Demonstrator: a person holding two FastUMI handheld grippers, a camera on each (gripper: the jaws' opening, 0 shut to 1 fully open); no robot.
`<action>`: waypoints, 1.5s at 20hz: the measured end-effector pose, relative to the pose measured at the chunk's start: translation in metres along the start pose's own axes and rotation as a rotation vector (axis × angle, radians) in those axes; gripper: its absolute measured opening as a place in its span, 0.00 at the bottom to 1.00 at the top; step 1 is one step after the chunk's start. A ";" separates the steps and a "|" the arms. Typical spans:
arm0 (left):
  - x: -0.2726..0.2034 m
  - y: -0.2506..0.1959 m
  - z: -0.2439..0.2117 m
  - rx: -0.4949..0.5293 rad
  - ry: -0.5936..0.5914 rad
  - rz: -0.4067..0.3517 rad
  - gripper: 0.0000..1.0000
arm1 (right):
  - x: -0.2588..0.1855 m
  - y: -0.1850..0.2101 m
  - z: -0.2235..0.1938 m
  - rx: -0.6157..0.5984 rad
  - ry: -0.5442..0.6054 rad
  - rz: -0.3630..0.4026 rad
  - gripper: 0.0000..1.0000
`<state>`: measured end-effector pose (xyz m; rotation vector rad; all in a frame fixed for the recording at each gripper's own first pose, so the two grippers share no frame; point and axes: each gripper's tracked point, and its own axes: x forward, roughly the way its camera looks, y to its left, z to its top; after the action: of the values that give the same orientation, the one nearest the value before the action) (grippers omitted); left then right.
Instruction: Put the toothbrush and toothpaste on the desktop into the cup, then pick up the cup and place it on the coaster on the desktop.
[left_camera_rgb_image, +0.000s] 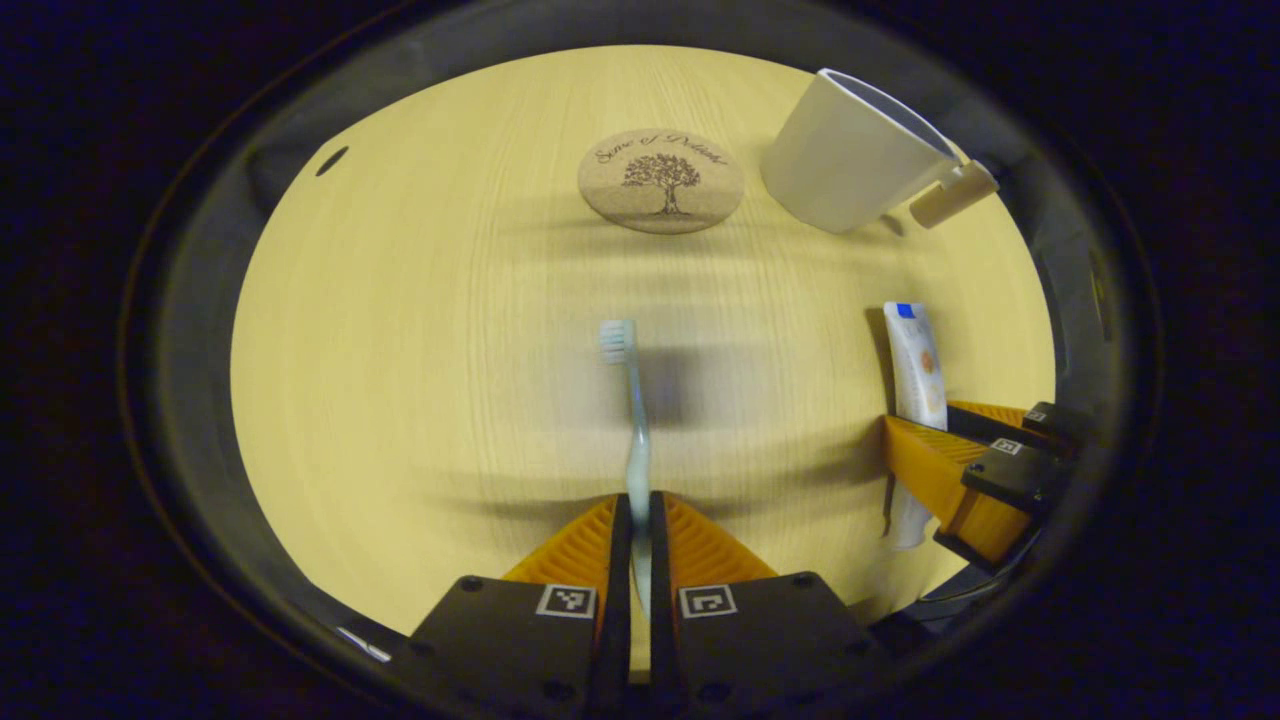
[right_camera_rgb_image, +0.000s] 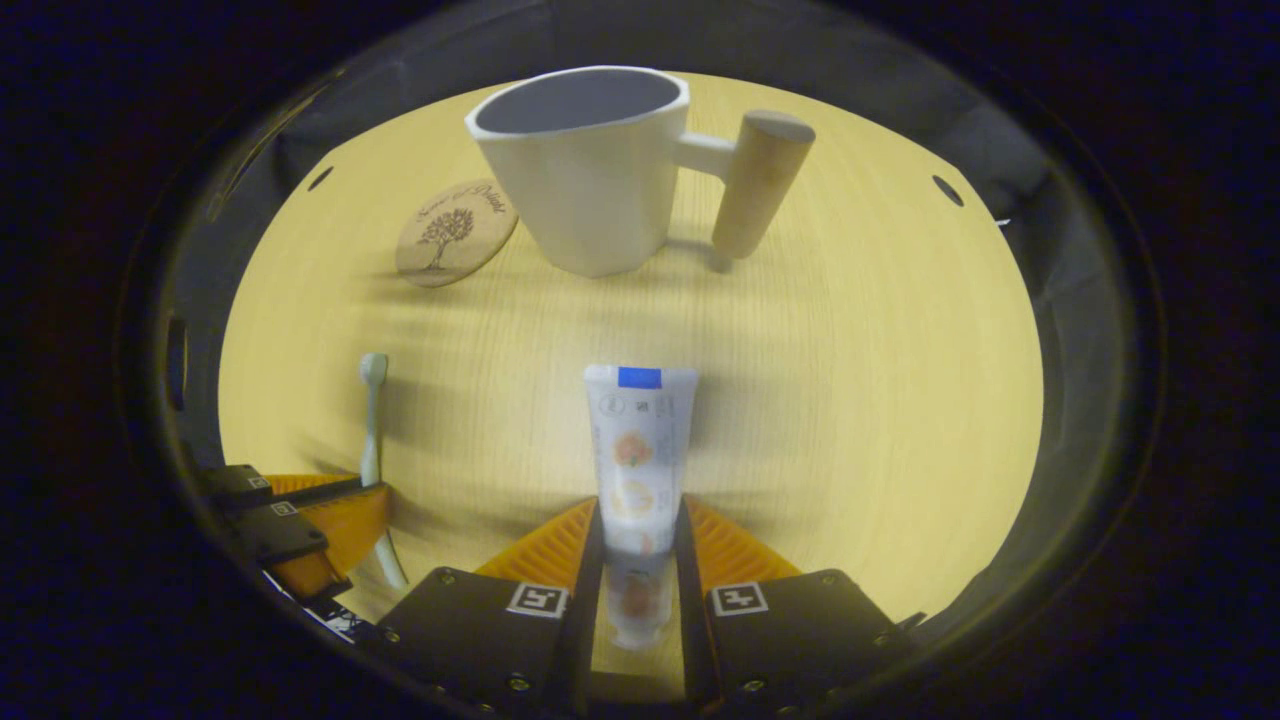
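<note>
Desktop (left_camera_rgb_image: 400, 400): pale wood-grain top, carries all items. Cup (right_camera_rgb_image: 590, 190): white, tapered, w/ wooden peg handle on its right side in right gripper view; stands upright at far side, mouth open, nothing visible inside; prob. rigid and the heaviest item, best taken by handle or wall later. Coaster (left_camera_rgb_image: 661, 180): round cork disc w/ tree print, flat on desktop just beside cup, not touching; nothing on it. Toothpaste (right_camera_rgb_image: 638, 450): white tube, blue band at flat far end, cap end toward camera; right gripper (right_camera_rgb_image: 640, 520) closed on lower tube, both fingers pressing its sides; whether lifted or resting on desktop cannot tell. Soft, squeezable, likely smooth; firm hold near cap end judged safest, light. Toothbrush (left_camera_rgb_image: 634, 430): slim pale handle, bristle head pointing away; left gripper (left_camera_rgb_image: 640, 515) closed nearly fully, pinching handle approx. mid-shaft. Light, stiff, thin; may pivot in the pinch if tilted. Obstacles: path to cup mouth open from both sides; the 2 grippers sit near each other, so could crowd at the rim if both go together; peg handle juts out on the right gripper's side of cup.
</note>
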<state>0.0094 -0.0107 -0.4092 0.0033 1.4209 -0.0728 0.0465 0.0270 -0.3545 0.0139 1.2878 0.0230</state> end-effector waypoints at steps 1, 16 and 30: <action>-0.001 0.000 -0.001 0.008 0.004 -0.003 0.16 | -0.002 0.001 -0.003 -0.008 0.001 -0.001 0.36; -0.003 0.003 0.000 -0.031 -0.098 -0.016 0.08 | -0.008 0.001 0.000 0.013 -0.075 0.068 0.25; -0.015 0.033 0.007 -0.066 -0.238 -0.051 0.08 | -0.032 0.001 0.006 0.062 -0.133 0.179 0.24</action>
<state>0.0158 0.0228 -0.3944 -0.0933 1.1851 -0.0663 0.0430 0.0268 -0.3217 0.1814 1.1511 0.1337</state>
